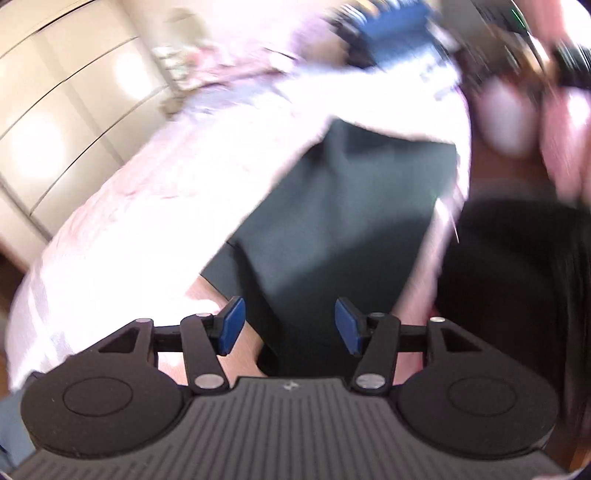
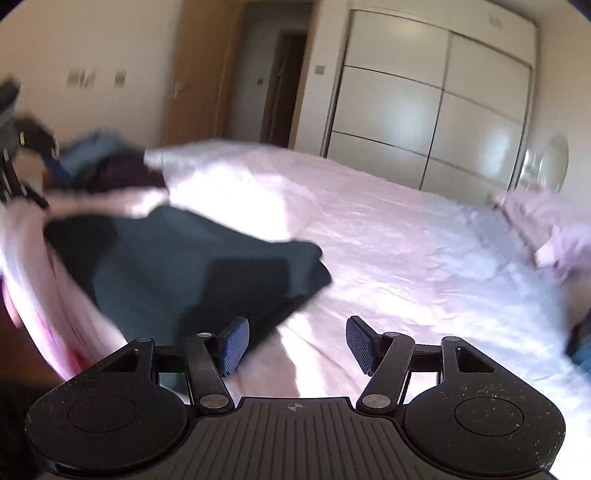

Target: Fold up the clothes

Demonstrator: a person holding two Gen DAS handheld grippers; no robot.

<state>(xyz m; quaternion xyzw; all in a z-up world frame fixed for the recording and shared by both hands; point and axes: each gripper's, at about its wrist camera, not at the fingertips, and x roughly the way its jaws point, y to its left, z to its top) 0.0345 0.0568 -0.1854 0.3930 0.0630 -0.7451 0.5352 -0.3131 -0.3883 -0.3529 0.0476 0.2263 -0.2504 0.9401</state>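
A dark teal garment (image 1: 332, 221) lies folded on the pale pink bed sheet (image 1: 147, 221) near the bed's edge. My left gripper (image 1: 290, 328) is open and empty, hovering just above the garment's near end. In the right wrist view the same garment (image 2: 192, 266) lies at the left, and my right gripper (image 2: 297, 345) is open and empty above the sheet (image 2: 406, 258), just right of the garment's near corner. Both views are blurred by motion.
A pile of blue and dark clothes (image 2: 107, 166) sits at the bed's far left corner; it also shows in the left wrist view (image 1: 391, 26). White wardrobe doors (image 2: 424, 110) stand behind the bed. A pink pillow (image 2: 546, 225) lies at the right. A doorway (image 2: 280, 81) is at the back.
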